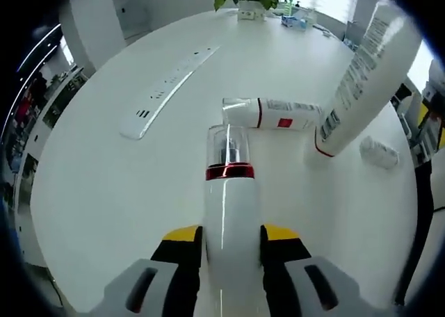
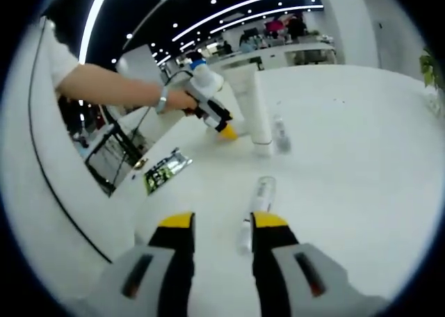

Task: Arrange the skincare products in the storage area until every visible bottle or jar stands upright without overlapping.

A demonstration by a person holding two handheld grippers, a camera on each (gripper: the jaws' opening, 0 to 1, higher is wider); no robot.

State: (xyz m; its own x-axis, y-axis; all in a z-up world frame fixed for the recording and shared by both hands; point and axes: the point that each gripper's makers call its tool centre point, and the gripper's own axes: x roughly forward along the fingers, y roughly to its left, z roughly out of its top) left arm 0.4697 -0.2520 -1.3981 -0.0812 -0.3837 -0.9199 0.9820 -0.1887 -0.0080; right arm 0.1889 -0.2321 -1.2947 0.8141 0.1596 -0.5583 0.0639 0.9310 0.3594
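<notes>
Now, in the left gripper view, a long power strip (image 1: pixel 167 87) lies on the white table (image 1: pixel 104 185). The left gripper (image 1: pixel 231 240) pinches a white pump bottle (image 1: pixel 229 220) with a red ring and clear cap between its jaws. Beyond it, a white bottle (image 1: pixel 274 113) lies on its side, and a large white tube (image 1: pixel 361 74) stands to its right. In the right gripper view, the right gripper (image 2: pixel 221 226) has its jaws spread apart, with a small clear bottle (image 2: pixel 256 206) lying between them.
</notes>
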